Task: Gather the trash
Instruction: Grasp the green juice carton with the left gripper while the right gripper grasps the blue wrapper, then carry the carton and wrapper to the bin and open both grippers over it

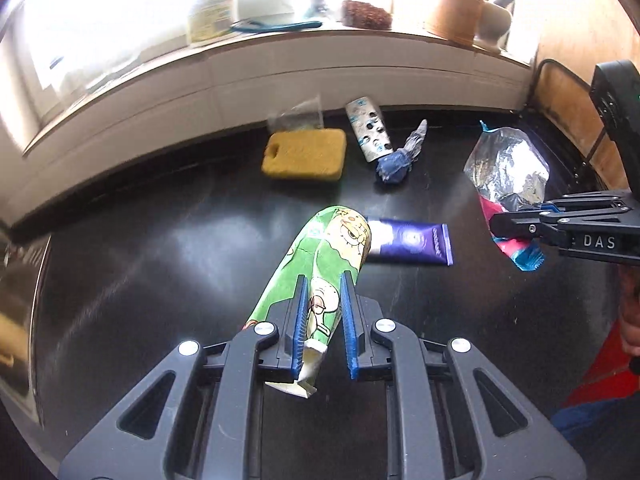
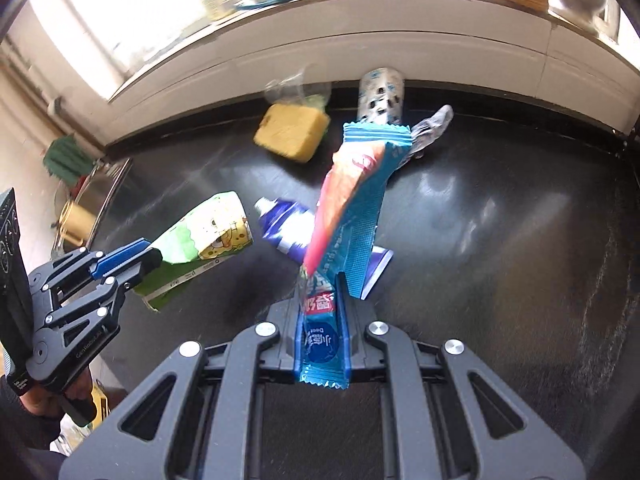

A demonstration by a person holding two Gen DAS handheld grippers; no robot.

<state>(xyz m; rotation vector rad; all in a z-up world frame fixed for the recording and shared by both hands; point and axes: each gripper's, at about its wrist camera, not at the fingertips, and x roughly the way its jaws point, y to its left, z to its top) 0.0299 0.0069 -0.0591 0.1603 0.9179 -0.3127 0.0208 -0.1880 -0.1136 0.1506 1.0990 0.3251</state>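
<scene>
A dark glossy counter (image 1: 160,248) is lying below a bright windowsill. The left gripper (image 1: 324,320) is clamping a green carton (image 1: 320,264), the right gripper (image 2: 322,320) a blue wrapper (image 2: 352,200), both lifted, long axes pointing away; a purple tube (image 1: 412,240) is waiting just beyond the left one.

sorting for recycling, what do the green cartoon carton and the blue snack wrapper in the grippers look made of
Green cartoon carton: printed paperboard, probably coated, judging by its folded white seam and creased flat panels.
Blue snack wrapper: thin glossy plastic film with crimped serrated ends; in the left wrist view its inside looks silvery, likely foil-lined.
</scene>
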